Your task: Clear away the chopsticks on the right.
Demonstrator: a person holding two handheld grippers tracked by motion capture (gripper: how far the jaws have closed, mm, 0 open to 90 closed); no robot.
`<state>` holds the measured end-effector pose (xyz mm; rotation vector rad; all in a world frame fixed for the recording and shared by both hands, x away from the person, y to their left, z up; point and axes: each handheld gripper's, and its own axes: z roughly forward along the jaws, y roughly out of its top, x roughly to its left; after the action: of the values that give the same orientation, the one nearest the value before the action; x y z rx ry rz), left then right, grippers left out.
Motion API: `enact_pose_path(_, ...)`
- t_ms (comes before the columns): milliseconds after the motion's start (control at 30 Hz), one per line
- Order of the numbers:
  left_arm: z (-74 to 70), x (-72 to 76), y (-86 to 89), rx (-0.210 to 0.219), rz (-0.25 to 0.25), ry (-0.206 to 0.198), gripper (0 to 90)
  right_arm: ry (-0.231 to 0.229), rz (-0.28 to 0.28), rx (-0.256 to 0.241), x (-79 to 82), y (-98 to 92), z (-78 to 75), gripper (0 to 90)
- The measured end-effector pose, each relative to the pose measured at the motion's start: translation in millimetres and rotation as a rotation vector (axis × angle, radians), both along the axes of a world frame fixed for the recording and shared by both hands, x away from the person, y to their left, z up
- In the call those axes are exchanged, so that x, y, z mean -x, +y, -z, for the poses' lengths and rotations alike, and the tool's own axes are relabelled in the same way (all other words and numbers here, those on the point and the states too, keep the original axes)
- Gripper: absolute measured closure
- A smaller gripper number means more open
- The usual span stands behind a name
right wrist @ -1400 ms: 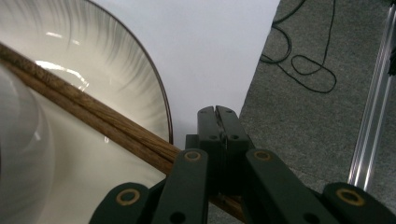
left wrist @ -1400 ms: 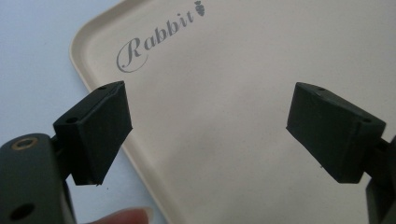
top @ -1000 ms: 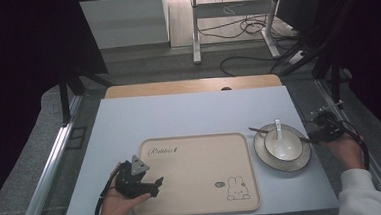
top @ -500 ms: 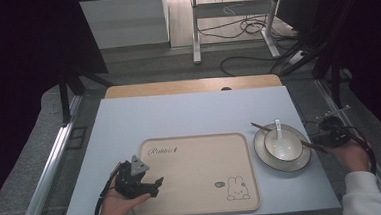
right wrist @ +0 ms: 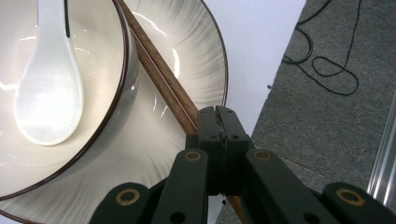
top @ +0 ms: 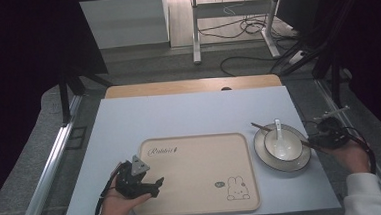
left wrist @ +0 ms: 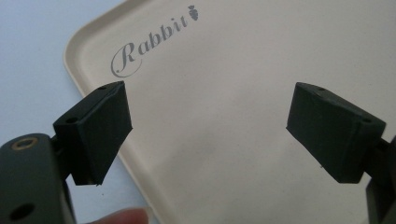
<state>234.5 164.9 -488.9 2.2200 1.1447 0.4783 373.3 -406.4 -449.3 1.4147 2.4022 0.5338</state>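
Chopsticks [right wrist: 161, 74]: brown pair, lying across the plate's rim beside the bowl at the bench's right edge; near ends clenched in the right claw [right wrist: 219, 116], their tips cut off behind its jaws.
Left claw [left wrist: 210, 126]: released, jaws wide apart, over the tray's near left corner.
Tray [top: 197, 167]: beige, at the bench's near edge; reads "Rabbit" with a small carrot, rabbit drawing at its near right corner.
Plate [top: 302, 160]: white, carries the bowl.
Bowl [top: 291, 147]: holds a white spoon [top: 278, 132].
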Motion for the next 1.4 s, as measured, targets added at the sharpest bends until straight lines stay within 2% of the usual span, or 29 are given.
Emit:
enact_pose_path(567,0.6,-0.2,1.1,-0.003,-0.003,-0.001,13.7,0.028,-0.004,-0.023,0.2,-1.7,0.1,89.0)
enact_pose_path(1133,1.4,0.1,0.6,-0.006,-0.001,-0.001,13.7,0.047,-0.016,-0.011,0.4,-3.1,2.4,88.6)
enact_pose_path(1200,1.2,0.3,0.8,-0.009,0.002,-0.001,13.8,0.032,-0.023,-0.017,1.4,-4.5,-2.4,86.4)
enact_pose_path(1233,1.2,0.4,0.7,-0.010,0.002,-0.001,13.7,0.002,-0.032,-0.019,3.6,-8.6,-11.3,77.8)
enact_pose_path(1267,1.1,0.5,0.8,-0.011,0.002,-0.002,13.7,0.002,-0.032,-0.019,3.6,-8.6,-11.3,77.8)
enact_pose_path(1333,1.3,0.6,1.0,-0.012,0.002,-0.001,13.7,-0.032,-0.038,0.021,5.3,-13.0,-18.2,62.9)
enact_pose_path(1400,1.7,0.4,1.3,-0.013,0.001,-0.001,13.7,-0.031,-0.063,0.060,5.6,-17.7,-19.6,58.0)
